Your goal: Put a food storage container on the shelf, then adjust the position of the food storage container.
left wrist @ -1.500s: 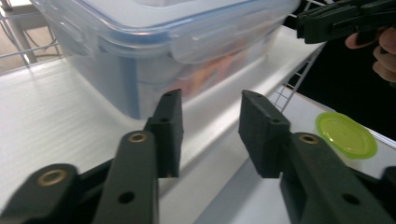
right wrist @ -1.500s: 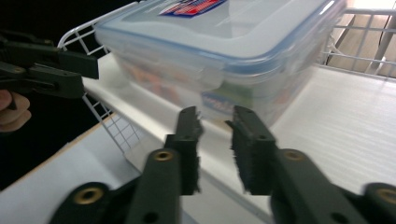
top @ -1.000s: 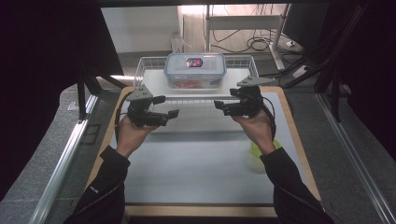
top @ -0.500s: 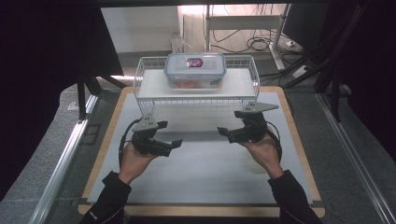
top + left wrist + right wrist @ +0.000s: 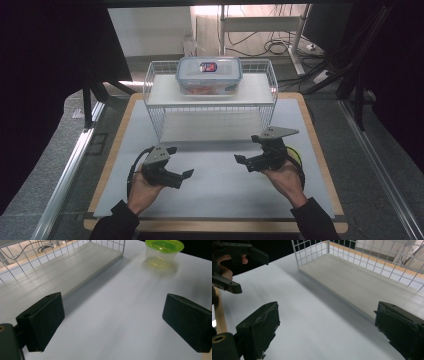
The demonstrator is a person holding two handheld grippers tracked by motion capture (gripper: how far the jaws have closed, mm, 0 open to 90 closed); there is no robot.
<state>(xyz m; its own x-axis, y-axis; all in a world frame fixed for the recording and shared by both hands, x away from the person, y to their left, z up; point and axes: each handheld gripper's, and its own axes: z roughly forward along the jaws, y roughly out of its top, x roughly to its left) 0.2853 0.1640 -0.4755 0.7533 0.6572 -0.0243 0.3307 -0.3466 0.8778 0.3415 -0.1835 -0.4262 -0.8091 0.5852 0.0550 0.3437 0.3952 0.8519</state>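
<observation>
A white wire rack (image 5: 155, 112) stands at the back of the mat, and on its top shelf rests a clear box with a blue lid (image 5: 209, 75). My left gripper (image 5: 180, 161) hovers over the near left of the mat, open and empty. My right gripper (image 5: 246, 148) hovers at the near right, also open and empty. In the left gripper view the gripper (image 5: 112, 322) has wide-apart jaws facing a small tub with a green lid (image 5: 162, 252) and the rack's lower shelf (image 5: 62, 270). In the right gripper view the gripper (image 5: 327, 330) faces that shelf (image 5: 367, 277), with the left gripper (image 5: 234, 265) at the upper left.
The green-lidded tub (image 5: 296, 154) stands on the mat just behind my right hand. A pale mat (image 5: 215, 190) covers a wooden board (image 5: 320, 165). Cables and a metal stand lie beyond the table's far edge. Rails run along both sides.
Both grippers have drawn back from the front of the rack toward the near edge of the mat. Both have stayed open and empty.
</observation>
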